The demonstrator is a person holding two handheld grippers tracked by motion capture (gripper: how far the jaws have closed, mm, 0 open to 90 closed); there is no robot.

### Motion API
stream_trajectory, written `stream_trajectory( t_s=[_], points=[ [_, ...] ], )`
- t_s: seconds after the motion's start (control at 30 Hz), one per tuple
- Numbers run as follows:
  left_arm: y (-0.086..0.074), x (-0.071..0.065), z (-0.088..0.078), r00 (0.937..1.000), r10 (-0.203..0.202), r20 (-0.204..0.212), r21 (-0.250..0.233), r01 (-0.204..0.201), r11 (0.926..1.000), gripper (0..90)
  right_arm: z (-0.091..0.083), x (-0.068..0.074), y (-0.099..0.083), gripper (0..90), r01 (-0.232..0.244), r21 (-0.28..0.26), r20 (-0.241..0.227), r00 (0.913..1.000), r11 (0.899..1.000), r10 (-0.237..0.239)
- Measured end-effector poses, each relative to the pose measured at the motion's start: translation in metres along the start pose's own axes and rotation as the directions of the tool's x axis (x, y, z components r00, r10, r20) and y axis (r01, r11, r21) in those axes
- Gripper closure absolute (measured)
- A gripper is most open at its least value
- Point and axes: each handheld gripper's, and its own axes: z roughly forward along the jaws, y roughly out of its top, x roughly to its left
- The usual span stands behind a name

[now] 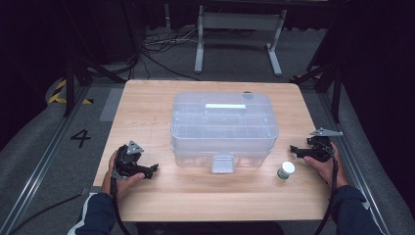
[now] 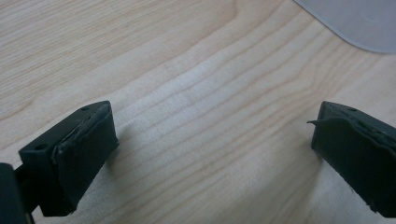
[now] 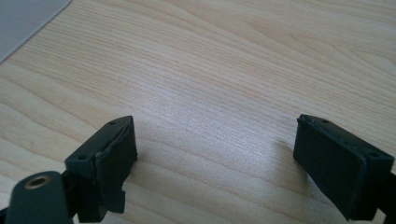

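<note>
A clear plastic storage box [image 1: 224,128] with a lid, a white top handle and a front latch stands in the middle of the wooden table [image 1: 147,112]. A small white-capped jar [image 1: 285,170] stands to the right of its front. My left gripper [image 1: 152,170] rests on the table at the front left, held by a hand, jaws wide apart over bare wood [image 2: 210,140]. My right gripper [image 1: 293,150] lies near the right edge, pointing left, jaws spread with nothing between them [image 3: 215,158]. A corner of the box [image 2: 355,23] edges into the left gripper view.
Grey floor surrounds the table, with a metal frame stand [image 1: 240,29] and cables [image 1: 156,49] behind it. A floor marking "4" [image 1: 80,138] lies to the left. Dark tripod legs [image 1: 73,78] stand at both sides.
</note>
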Motion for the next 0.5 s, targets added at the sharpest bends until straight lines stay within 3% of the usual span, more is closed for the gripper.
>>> stream_trajectory(
  t_s=[0.5],
  points=[
    [0.0000,0.0002,0.0001,1.0000,0.000,0.001,0.000,0.000,1.0000,0.3,-0.0010,-0.0005,-0.0016,13.2,-0.001,-0.003,0.004,1.0000,1.000,0.001]
  ],
)
